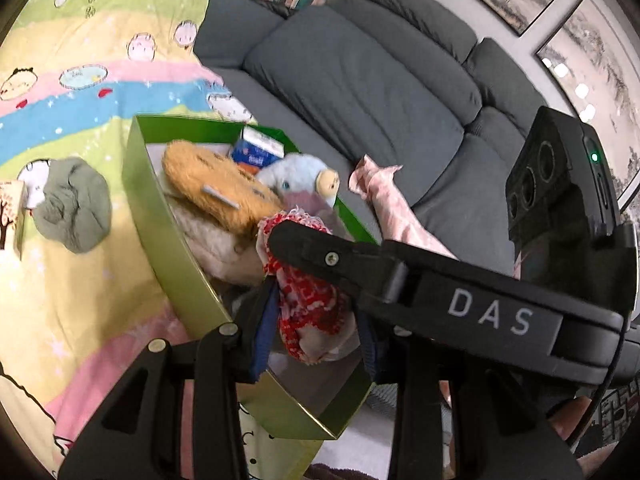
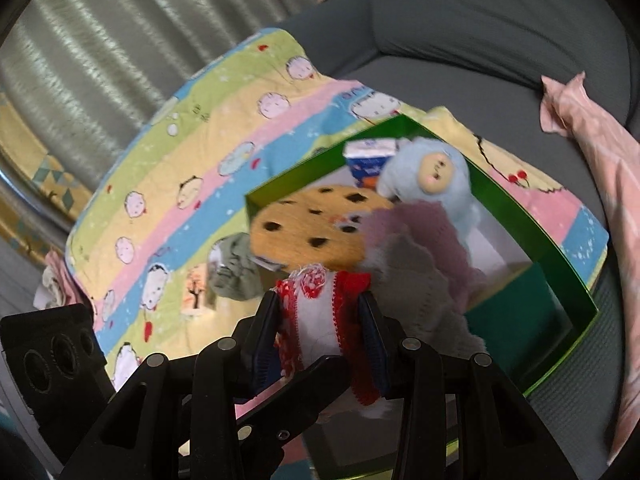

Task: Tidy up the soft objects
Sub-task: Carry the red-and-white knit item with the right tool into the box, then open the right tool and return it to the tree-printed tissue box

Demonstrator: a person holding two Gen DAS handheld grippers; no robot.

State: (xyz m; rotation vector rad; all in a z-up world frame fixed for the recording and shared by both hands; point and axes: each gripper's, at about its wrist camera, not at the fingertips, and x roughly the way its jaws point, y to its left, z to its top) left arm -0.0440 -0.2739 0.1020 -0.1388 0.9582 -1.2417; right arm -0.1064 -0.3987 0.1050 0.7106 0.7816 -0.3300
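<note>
A red-and-white cloth [image 1: 308,308] hangs over the near end of a green box [image 1: 168,240], held by both grippers. My left gripper [image 1: 316,332] is shut on its lower part between blue pads. The right gripper's finger [image 1: 320,252] comes in from the right and clamps the cloth's upper edge. In the right wrist view my right gripper [image 2: 320,336] is shut on the same cloth [image 2: 316,312], above the box [image 2: 560,240]. Inside the box lie a cookie plush [image 2: 308,228], a light blue plush [image 2: 436,176], a knit cloth [image 2: 420,264] and a small carton [image 2: 368,156].
The box rests on a striped cartoon blanket [image 1: 80,80] spread over a grey sofa [image 1: 360,80]. A crumpled grey-green cloth [image 1: 74,204] and a small tree-print box [image 1: 10,216] lie on the blanket to the left. A pink cloth [image 1: 400,216] lies on the sofa seat.
</note>
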